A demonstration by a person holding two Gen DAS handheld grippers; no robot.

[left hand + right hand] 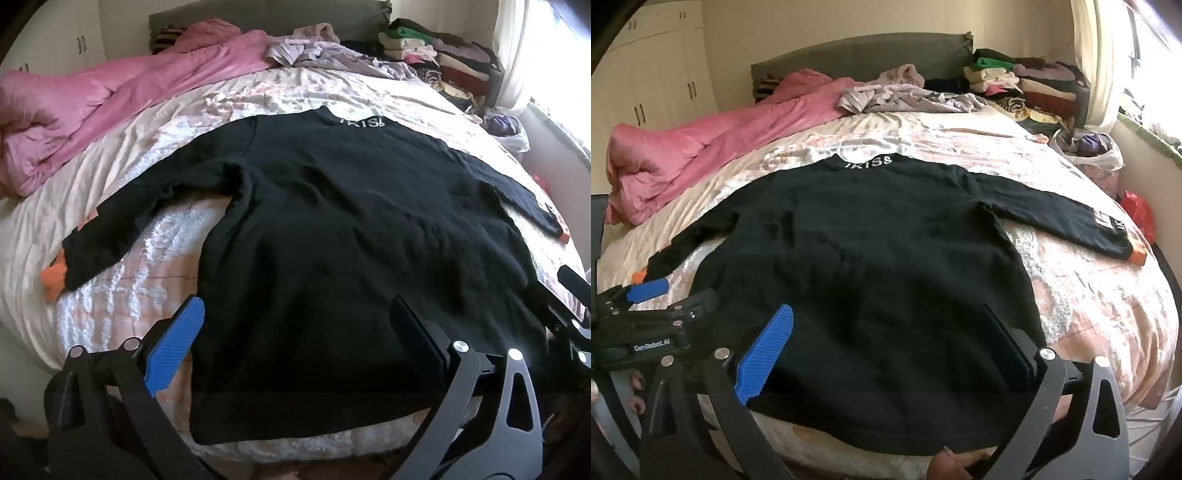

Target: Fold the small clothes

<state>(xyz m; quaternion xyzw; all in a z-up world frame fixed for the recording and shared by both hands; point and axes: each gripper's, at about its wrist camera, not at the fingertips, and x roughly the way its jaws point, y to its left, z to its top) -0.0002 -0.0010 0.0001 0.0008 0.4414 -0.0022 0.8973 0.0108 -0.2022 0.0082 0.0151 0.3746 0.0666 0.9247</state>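
A black long-sleeved sweater [332, 236] with orange cuffs lies flat on the bed, collar away from me, both sleeves spread out. It also shows in the right wrist view [871, 258]. My left gripper [295, 325] is open and empty, hovering over the sweater's lower left hem. My right gripper [886, 332] is open and empty over the lower right hem. The right gripper shows at the right edge of the left wrist view [565, 314]. The left gripper shows at the left of the right wrist view [661, 295].
A pink duvet [92, 110] is bunched along the bed's left side. Loose lilac clothes [321, 51] lie near the headboard. Stacks of folded clothes [1027, 85] stand at the far right corner. A plastic bag [1089, 151] and window are at the right.
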